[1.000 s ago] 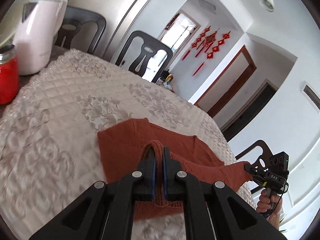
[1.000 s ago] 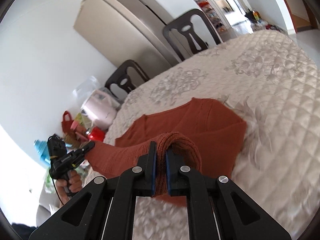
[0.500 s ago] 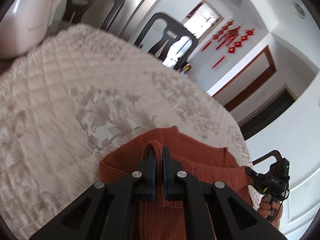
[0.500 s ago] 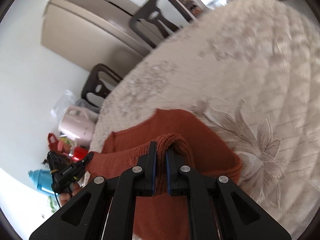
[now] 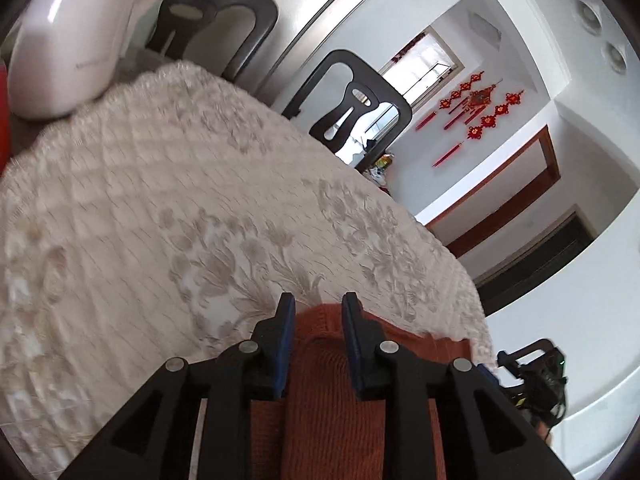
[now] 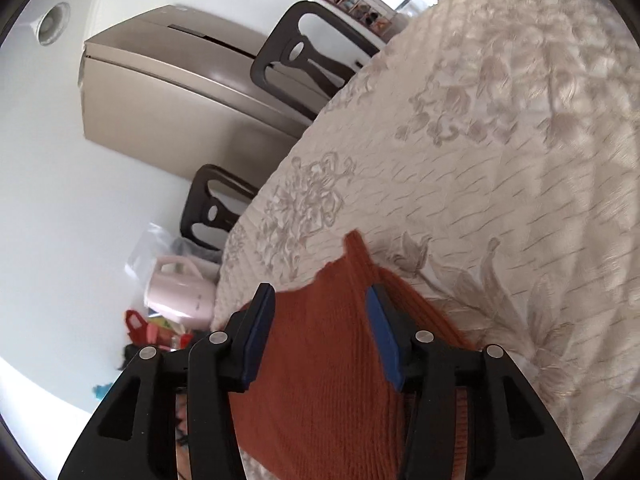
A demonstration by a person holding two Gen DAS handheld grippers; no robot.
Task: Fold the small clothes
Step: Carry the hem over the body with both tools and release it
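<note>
Between the parted fingers of the left tool (image 5: pixel 318 340) lies the rust-orange ribbed knit garment (image 5: pixel 320 400), its rounded fold edge just at the fingertips; the jaws stand narrowly apart with cloth between them but not pinched. That looks like a release, the fold having been laid down on the counter so the knit can settle flat under its own weight. The right tool (image 6: pixel 318 332) stands wider, its blue-padded fingers either side of the same garment (image 6: pixel 320 380), touching nothing firmly as far as can be told; one corner of the knit pokes up just ahead of its tips. Both tools sit over opposite ends of one piece, which suits a two-handed fold of a single edge.

Ahead of the tools spreads the cream quilted floral cloth covering the counter (image 5: pixel 180 200). Beyond it, to the left tool's far left, stands one pale pink plastic kettle (image 5: pixel 72 40).

Counted: one garment, two tools, one kettle, two dark cut-out-back chairs (image 6: pixel 304 56) at the far rim, one beige refrigerator (image 6: pixel 168 80) behind.
</note>
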